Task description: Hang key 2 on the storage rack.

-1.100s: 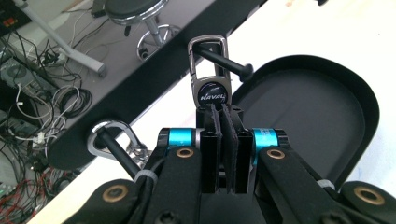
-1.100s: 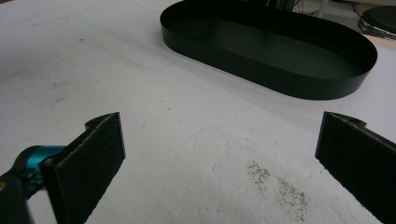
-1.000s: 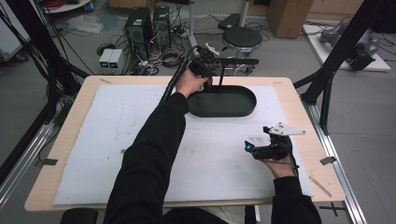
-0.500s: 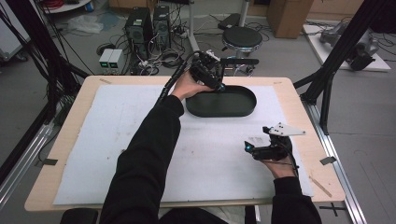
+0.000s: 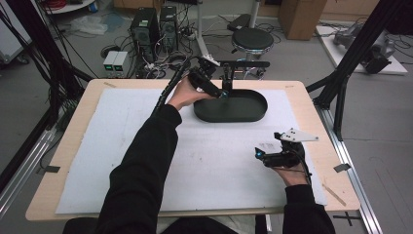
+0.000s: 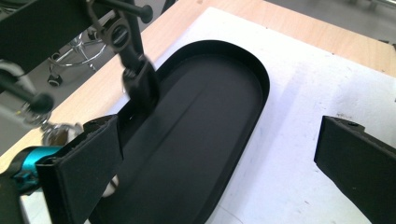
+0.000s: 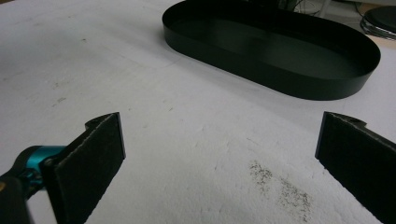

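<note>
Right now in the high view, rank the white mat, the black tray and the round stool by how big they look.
1. White mat, largest.
2. Black tray.
3. Round stool, smallest, though it stands farther from the camera, so its true size is unsure.

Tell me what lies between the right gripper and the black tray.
Nothing: bare white mat with a few dark specks runs from the right gripper to the black tray, as the right gripper view shows.
</note>
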